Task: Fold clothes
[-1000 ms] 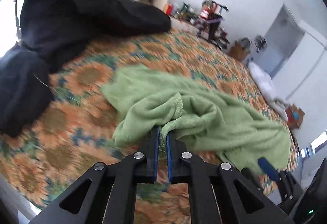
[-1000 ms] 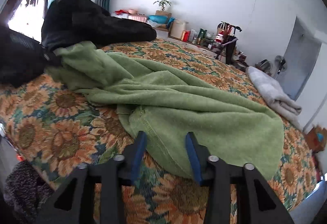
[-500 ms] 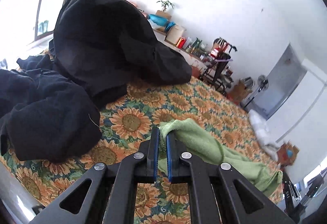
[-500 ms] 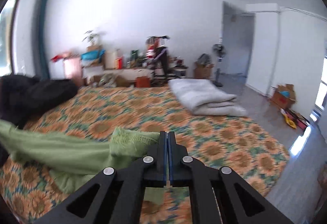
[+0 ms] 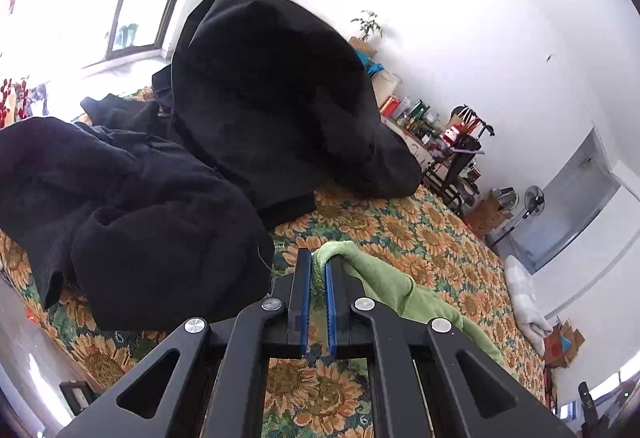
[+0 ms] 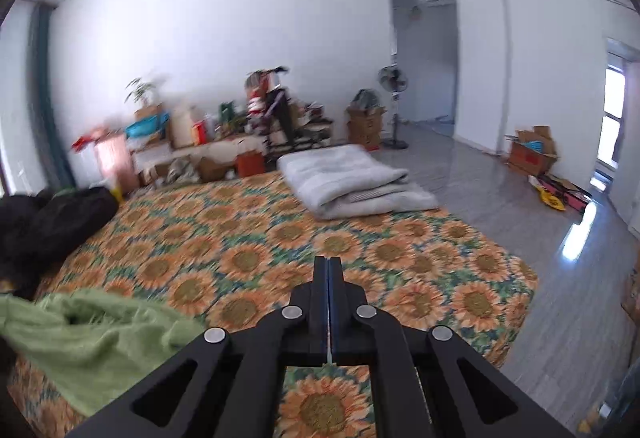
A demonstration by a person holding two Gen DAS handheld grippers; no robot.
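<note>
Green towel (image 5: 376,278) pinched in my left gripper (image 5: 316,270); right gripper (image 6: 328,266) pressed together, nothing visible between, above sunflower bedspread (image 6: 248,238).

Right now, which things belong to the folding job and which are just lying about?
In the job: soft green terry garment, pinched by left gripper; right gripper, shut.

Lying about: heaped black clothes, folded grey blanket, brown cardboard box, standing fan.

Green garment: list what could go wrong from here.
The left gripper pinches only a thin edge of the green garment; it may slip out. The black clothes lie right beside that grip, so pulling could drag them. The right gripper is shut with no cloth visible between its fingers, so it may have missed.
</note>
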